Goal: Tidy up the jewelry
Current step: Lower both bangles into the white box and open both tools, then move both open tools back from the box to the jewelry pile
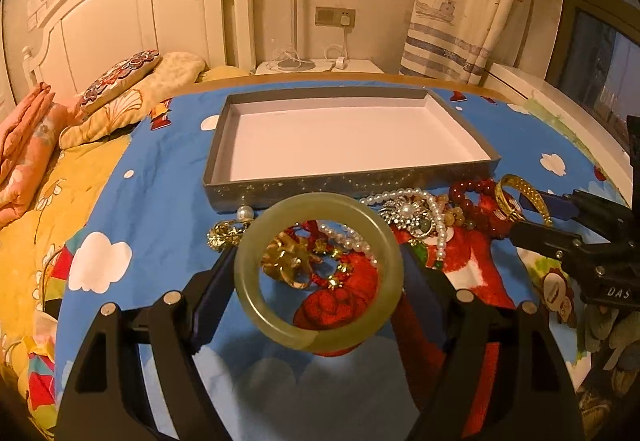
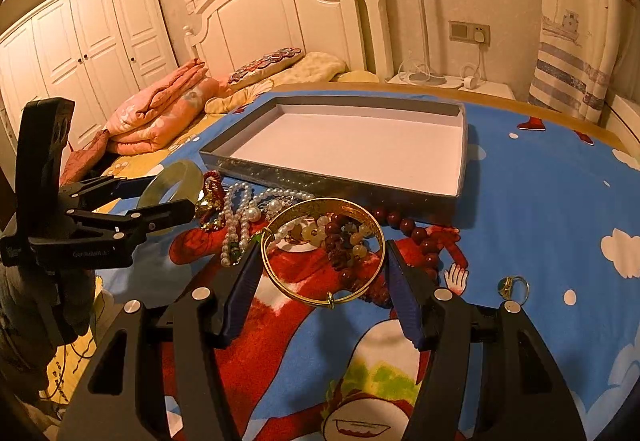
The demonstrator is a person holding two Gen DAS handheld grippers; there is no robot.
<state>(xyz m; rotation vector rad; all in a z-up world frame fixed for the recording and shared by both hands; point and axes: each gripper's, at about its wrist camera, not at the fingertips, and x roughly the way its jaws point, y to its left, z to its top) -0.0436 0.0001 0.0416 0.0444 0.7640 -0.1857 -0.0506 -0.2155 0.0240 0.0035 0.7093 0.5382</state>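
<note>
My left gripper is shut on a pale green jade bangle, holding it above the jewelry pile; the bangle also shows in the right wrist view. My right gripper is shut on a gold bangle, also seen in the left wrist view. Below lie a pearl necklace, dark red beads and a gold flower piece. An empty grey tray with a white floor sits just behind the pile. A gold ring lies apart on the right.
All rests on a blue cartoon cloth over a table. A bed with folded pink quilts and pillows lies to the left. A nightstand and a curtain stand behind.
</note>
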